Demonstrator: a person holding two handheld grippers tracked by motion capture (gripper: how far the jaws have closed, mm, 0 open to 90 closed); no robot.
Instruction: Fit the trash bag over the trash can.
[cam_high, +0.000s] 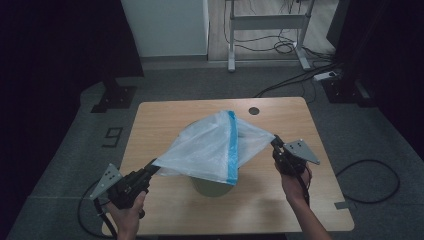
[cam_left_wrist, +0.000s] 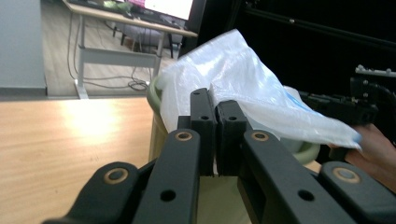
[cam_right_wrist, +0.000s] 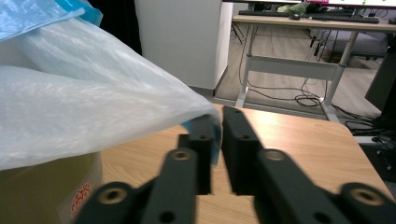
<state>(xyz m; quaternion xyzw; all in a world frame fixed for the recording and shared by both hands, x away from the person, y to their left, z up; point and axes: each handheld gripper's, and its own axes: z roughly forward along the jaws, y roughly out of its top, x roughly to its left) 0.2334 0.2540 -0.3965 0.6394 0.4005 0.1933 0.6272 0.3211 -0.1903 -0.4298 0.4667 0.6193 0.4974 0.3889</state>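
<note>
While apart, both grippers (cam_high: 156, 166) (cam_high: 274, 141) bag-clamped (cam_high: 212, 147)

Thin glossy plastic bag (cam_high: 212, 147), matt wood-grain table (cam_high: 280, 195), smooth matt bin (cam_left_wrist: 161, 126).

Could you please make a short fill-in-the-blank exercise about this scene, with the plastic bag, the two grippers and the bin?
1. The stripe along the white plastic bag is ____ in colour.
2. The left gripper is ____ on one corner of the bag.
3. The bag is stretched above a pale green ____, which stands on the wooden table.
4. The right gripper holds the bag at the ____ side of the high view.

Missing words: blue; shut; bin; right
</note>
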